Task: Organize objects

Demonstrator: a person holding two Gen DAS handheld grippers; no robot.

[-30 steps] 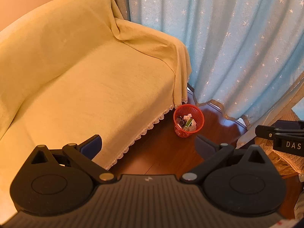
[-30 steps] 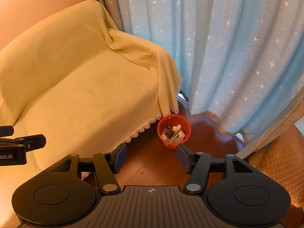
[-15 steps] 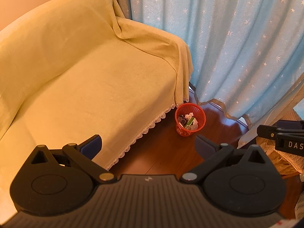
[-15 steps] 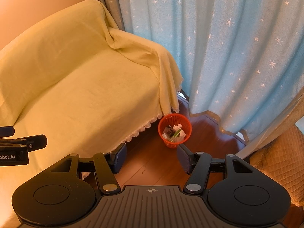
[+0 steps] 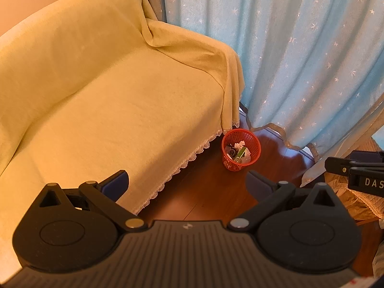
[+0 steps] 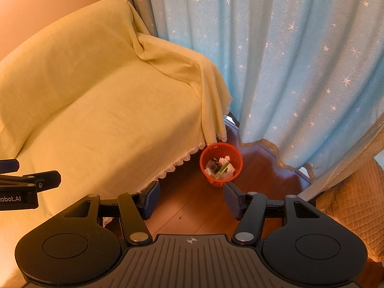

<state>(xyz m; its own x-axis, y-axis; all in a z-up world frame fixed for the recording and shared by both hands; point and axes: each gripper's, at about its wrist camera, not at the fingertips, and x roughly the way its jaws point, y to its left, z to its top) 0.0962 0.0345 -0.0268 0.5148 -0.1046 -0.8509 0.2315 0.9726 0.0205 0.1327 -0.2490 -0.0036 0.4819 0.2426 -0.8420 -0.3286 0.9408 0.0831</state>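
A small red mesh basket [image 5: 240,152] [image 6: 221,164] stands on the wooden floor by the sofa's corner, holding crumpled paper and several small packages. My left gripper [image 5: 187,182] is held high above the floor and sofa edge, open wide, nothing between its blue pads. My right gripper [image 6: 191,200] is also open and empty, its fingertips framing bare floor just below the basket. Each gripper shows at the edge of the other's view: the right gripper [image 5: 357,177] and the left gripper [image 6: 26,187].
A sofa under a yellow cover [image 5: 108,96] [image 6: 96,110] fills the left. Light blue star-patterned curtains [image 5: 300,60] [image 6: 300,72] hang down to the floor at the back right. A quilted tan cushion [image 6: 355,204] sits at the right edge. Dark wooden floor [image 5: 211,192] lies between them.
Both views have drifted slightly, so the basket sits a little farther right and higher in frame. Both grippers stay open and empty.
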